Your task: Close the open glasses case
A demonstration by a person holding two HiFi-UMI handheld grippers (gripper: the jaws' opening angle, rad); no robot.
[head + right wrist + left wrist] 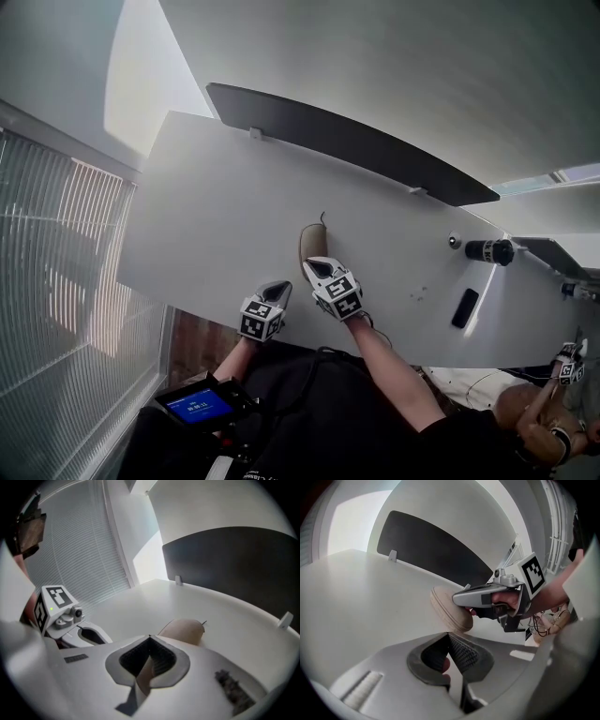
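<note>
The case (310,242), tan and oblong, is seen lying on the white bench (216,216), near the front edge and about midway along it. In the left gripper view its two halves (448,613) appear laid together, with a seam running along the side. The right tongs (315,263) are held over the near end of the case, their tips set on or just above its top; contact cannot be told for certain. In the right gripper view the right tongs (150,637) are seen clenched, tip against tip, with nothing held, and the case (183,630) shows just beyond them. The left tongs (280,286) are held just left of the case, at the front edge of the bench, apart from it. In their own view the left tongs (449,634) are likewise clenched and empty, and are pointed toward the case and the right tongs (460,600). A dark panel (347,141) is fixed along the far edge of the bench. A black cylinder (489,250) and a small black slab (464,307) lie well to the right. Blinds (56,281) are seen at the left.
</note>
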